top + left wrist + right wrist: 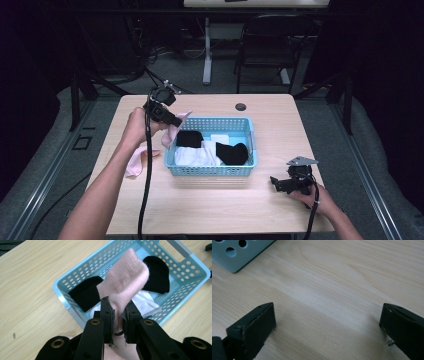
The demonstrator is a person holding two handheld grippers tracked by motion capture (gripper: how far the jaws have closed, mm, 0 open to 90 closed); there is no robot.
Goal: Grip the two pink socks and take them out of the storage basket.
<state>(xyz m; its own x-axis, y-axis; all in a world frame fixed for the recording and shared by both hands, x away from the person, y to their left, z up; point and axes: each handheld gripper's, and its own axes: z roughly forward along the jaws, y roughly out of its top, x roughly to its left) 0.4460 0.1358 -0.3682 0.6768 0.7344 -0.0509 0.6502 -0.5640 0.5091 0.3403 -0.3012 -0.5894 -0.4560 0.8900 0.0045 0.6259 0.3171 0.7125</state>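
My left gripper (172,120) is raised over the left end of the light blue basket (215,170) and is shut on a pink sock (125,282), whose toe hangs over the basket (65,287). A second pink sock (134,165) lies on the table left of the basket, partly under the left forearm. Inside the basket lie two black socks (189,138) (232,152) and white socks (192,156). My right gripper (276,184) rests low on the table right of the basket, open, with bare wood between its jaws (327,322).
The wooden table (280,130) has a round cable hole (241,106) at its far edge. Beyond it stand a black chair (270,40) and a desk leg (207,50). A corner of the basket (234,255) lies ahead of the right gripper.
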